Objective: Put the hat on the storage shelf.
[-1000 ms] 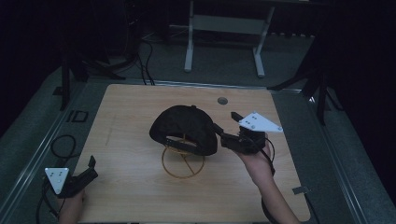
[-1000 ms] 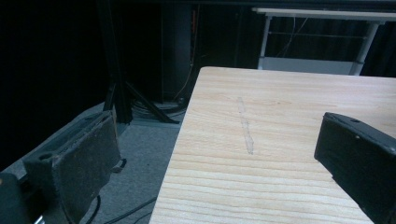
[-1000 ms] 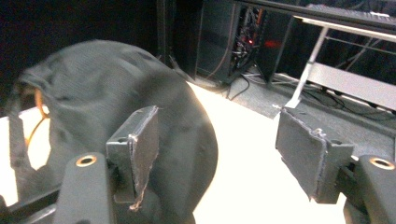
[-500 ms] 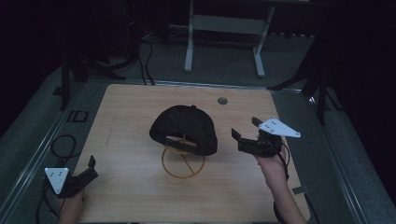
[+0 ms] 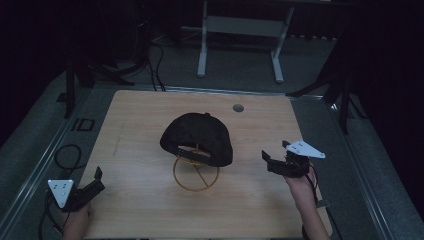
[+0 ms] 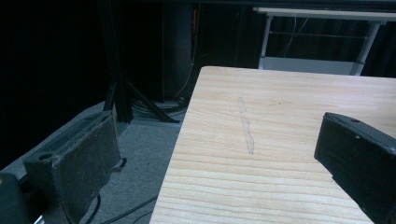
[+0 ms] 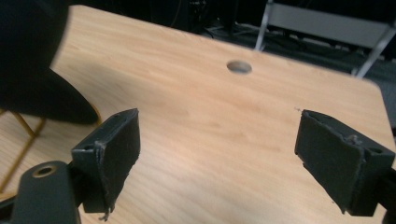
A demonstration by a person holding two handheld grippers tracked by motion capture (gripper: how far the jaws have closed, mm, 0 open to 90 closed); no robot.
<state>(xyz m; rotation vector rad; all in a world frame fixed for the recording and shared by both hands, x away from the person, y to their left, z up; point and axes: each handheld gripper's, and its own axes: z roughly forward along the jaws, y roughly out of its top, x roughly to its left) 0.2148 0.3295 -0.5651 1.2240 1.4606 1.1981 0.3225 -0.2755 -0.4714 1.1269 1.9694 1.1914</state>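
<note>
A black cap (image 5: 197,137) rests on a gold wire stand (image 5: 196,175) in the middle of the wooden table (image 5: 145,115), its strap side toward me. My right gripper (image 5: 274,151) hovers to the right of the cap, apart from it. Its jaws have just been opening and stand open with nothing between them. In the right gripper view (image 7: 219,126) the cap (image 7: 32,60) and the stand (image 7: 23,140) lie off to the left. My left gripper (image 5: 99,179) sits open at the table's near left corner, with bare table (image 6: 280,107) between its jaws (image 6: 215,135).
A round hole (image 5: 238,108) sits in the table near its far edge, also seen in the right gripper view (image 7: 239,66). A white metal frame (image 5: 240,25) stands on the floor beyond the table. Cables (image 5: 65,155) lie on the floor at the left.
My right gripper has let go of the cap's back, opened, and drawn away to the right and downward. The cap stays on the stand. The left gripper has kept still.
</note>
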